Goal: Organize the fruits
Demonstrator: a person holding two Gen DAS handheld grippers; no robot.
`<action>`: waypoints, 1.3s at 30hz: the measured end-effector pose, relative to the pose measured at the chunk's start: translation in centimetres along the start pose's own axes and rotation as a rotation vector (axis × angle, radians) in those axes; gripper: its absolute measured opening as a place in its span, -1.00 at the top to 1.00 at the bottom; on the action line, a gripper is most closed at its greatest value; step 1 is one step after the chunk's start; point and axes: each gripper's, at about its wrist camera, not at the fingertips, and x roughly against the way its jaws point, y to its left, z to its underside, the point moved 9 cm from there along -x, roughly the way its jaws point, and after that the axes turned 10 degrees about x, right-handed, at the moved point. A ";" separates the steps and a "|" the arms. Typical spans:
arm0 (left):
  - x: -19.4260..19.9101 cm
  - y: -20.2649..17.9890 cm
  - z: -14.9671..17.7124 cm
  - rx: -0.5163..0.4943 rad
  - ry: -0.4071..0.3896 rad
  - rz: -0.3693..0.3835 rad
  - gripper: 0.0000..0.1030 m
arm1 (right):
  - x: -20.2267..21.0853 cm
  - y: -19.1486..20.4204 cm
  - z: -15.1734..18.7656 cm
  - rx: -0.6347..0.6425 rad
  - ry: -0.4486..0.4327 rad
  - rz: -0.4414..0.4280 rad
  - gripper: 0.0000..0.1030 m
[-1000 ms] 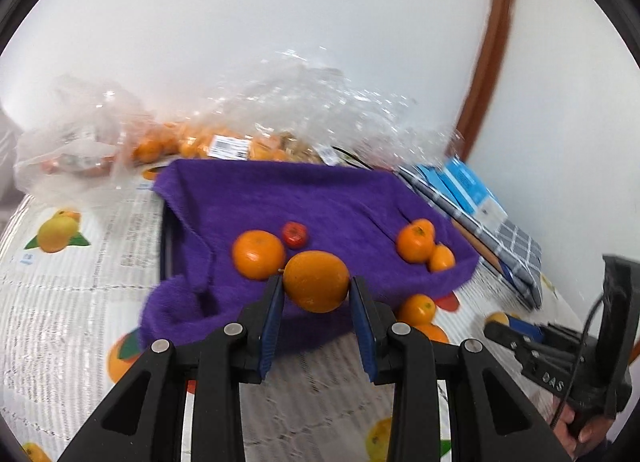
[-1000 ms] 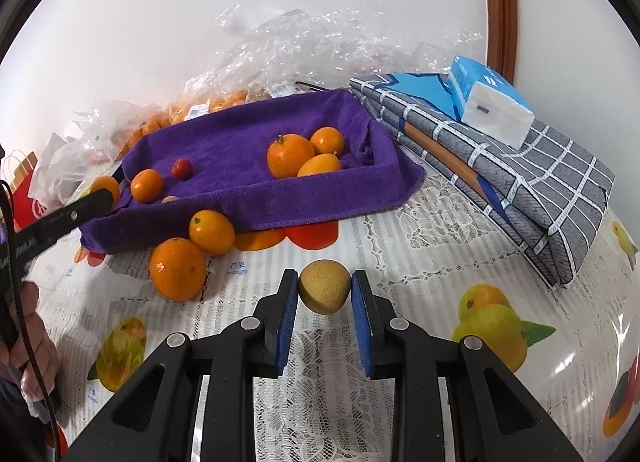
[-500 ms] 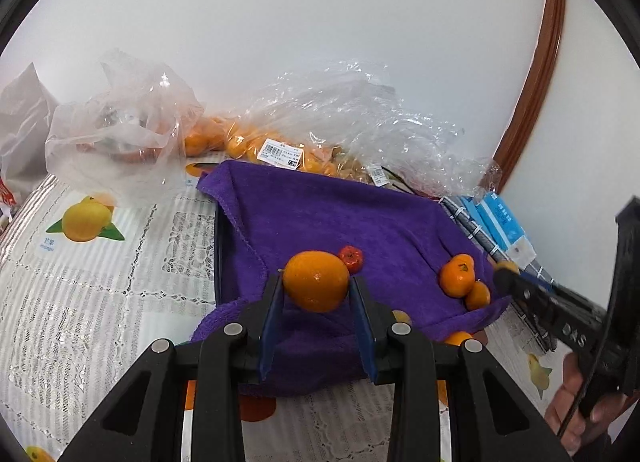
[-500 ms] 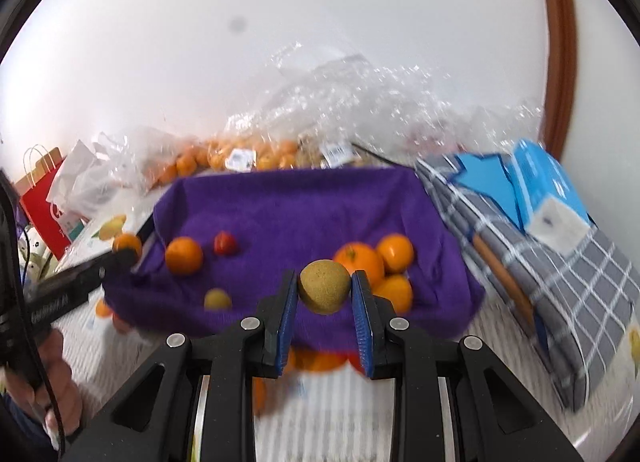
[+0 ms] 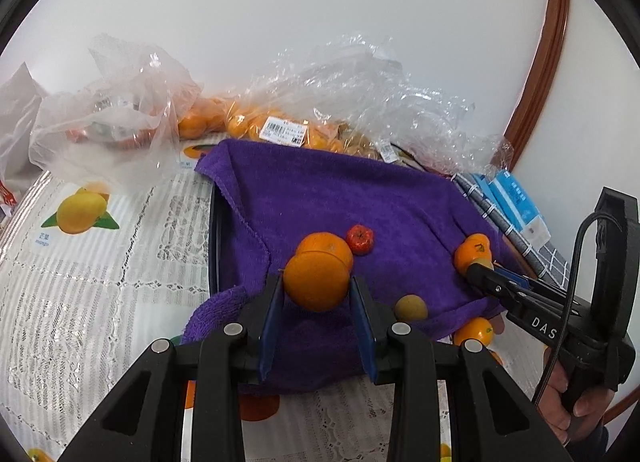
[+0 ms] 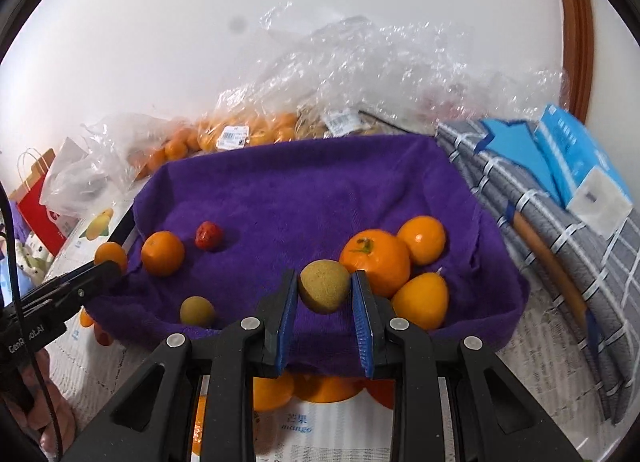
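My left gripper (image 5: 316, 286) is shut on an orange (image 5: 316, 281), held above the near left edge of a tray lined with a purple towel (image 5: 340, 198). My right gripper (image 6: 325, 291) is shut on a brown-green round fruit (image 6: 324, 285), above the tray's near edge (image 6: 320, 338). In the tray lie an orange (image 6: 162, 247), a small red fruit (image 6: 208, 235), a brown-green fruit (image 6: 197, 311) and three orange fruits (image 6: 376, 256) at the right. The right gripper also shows in the left wrist view (image 5: 480, 268).
Clear plastic bags of oranges (image 5: 280, 130) lie behind the tray against the wall. A folded grey checked cloth (image 6: 560, 222) with a blue tissue pack (image 6: 580, 170) lies to the right. An orange (image 5: 474, 331) sits on the fruit-print tablecloth (image 5: 100, 262) by the tray's near edge.
Both grippers moved closer over the tray with their fruits still held. The right gripper came in lower and nearer the three orange fruits.
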 end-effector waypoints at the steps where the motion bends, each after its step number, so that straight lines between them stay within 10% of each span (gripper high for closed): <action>1: -0.1 0.0 0.0 0.000 0.005 -0.004 0.38 | -0.1 0.1 0.1 0.008 0.004 0.007 0.48; 11: -0.5 0.0 0.3 -0.011 0.018 -0.016 0.38 | 0.0 0.0 0.2 0.003 0.004 0.018 0.45; 16: -0.4 -0.5 0.4 -0.032 0.026 -0.006 0.20 | 1.5 0.2 0.4 0.018 -0.014 0.031 -0.11; 39: 1.6 0.5 -0.5 0.035 -0.029 0.023 0.06 | 1.2 5.5 4.3 -0.151 0.229 -0.260 0.24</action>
